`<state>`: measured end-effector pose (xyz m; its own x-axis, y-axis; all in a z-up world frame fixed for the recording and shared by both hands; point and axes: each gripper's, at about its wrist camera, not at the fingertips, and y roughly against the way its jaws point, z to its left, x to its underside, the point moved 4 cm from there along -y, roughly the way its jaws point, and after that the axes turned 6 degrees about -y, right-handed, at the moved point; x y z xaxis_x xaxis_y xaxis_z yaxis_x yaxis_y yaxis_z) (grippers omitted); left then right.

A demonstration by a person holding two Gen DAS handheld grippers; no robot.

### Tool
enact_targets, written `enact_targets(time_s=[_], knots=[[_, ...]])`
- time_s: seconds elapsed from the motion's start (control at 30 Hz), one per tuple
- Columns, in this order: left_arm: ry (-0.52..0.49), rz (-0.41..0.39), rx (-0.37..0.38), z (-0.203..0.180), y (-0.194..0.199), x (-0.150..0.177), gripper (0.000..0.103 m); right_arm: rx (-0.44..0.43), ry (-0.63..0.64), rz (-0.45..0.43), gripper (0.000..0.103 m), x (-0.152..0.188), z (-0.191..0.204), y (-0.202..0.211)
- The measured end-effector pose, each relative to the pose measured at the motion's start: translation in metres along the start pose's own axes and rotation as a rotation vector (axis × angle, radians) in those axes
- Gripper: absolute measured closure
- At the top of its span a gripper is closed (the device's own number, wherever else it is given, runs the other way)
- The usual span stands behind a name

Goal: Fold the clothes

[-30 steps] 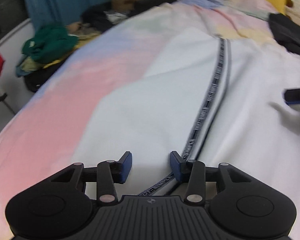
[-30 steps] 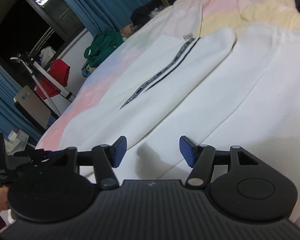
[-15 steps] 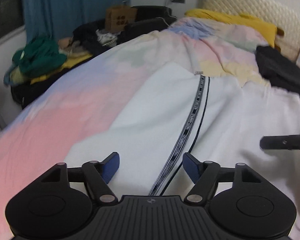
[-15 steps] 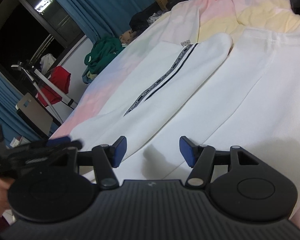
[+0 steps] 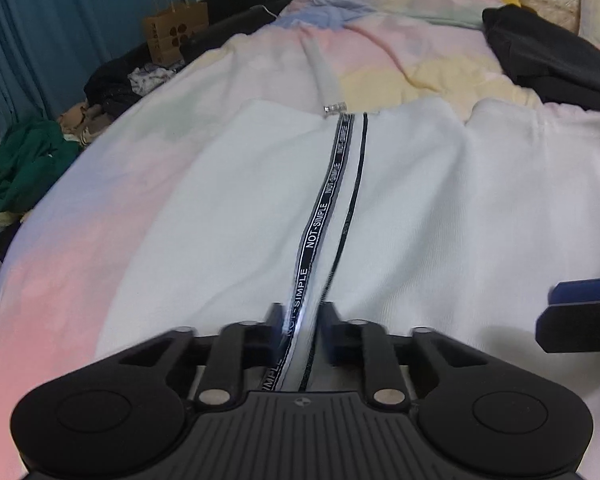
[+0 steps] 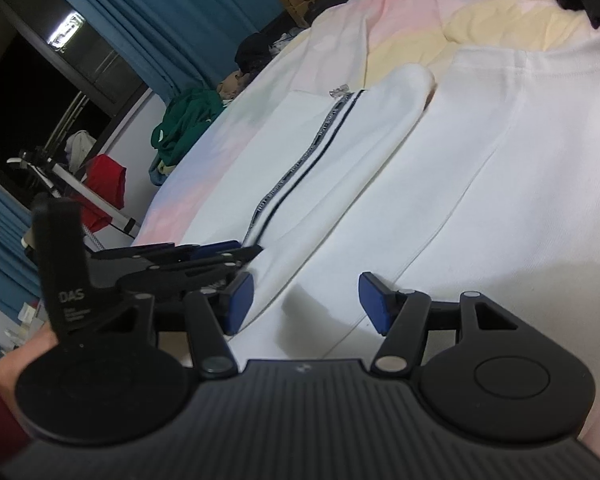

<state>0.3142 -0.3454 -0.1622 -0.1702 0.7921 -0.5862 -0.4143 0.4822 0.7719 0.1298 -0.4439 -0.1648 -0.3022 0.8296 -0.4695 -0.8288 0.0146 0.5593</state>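
Dim, cool indoor light, soft and even over the bedspread [image 5: 80, 248] — no glare on the cloth. Window [image 6: 40, 92] black outside, one bright lamp reflection [image 6: 66, 30] in the glass. Soft grey shadows under the right gripper [image 6: 302, 300]. Left gripper [image 5: 300, 332] fingertips smeared by motion blur. Strong fisheye bending at the edges — curtains [image 6: 148, 28] bow.

Open bedspread [image 5: 80, 248] left of the white garment [image 5: 228, 216], black clothing [image 5: 548, 60] heaped far right, clothes pile [image 5: 24, 168] crowding the bed's left edge
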Motion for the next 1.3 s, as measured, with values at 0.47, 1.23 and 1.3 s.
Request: enact_targets(time_s=[0.47, 1.23, 1.3], knots=[[0.222, -0.104, -0.343, 0.168, 0.039, -0.059, 0.092, -0.046, 0.017, -0.017, 0.041, 0.003, 0.008, 0.011], [0.464, -0.074, -0.472, 0.044, 0.222, 0.148, 0.040, -0.050, 0.015, 0.017, 0.041, -0.004, 0.001, -0.014], [0.505, -0.061, -0.500, 0.019, 0.241, 0.179, 0.040, -0.057, 0.021, 0.028, 0.041, -0.005, 0.002, -0.013]])
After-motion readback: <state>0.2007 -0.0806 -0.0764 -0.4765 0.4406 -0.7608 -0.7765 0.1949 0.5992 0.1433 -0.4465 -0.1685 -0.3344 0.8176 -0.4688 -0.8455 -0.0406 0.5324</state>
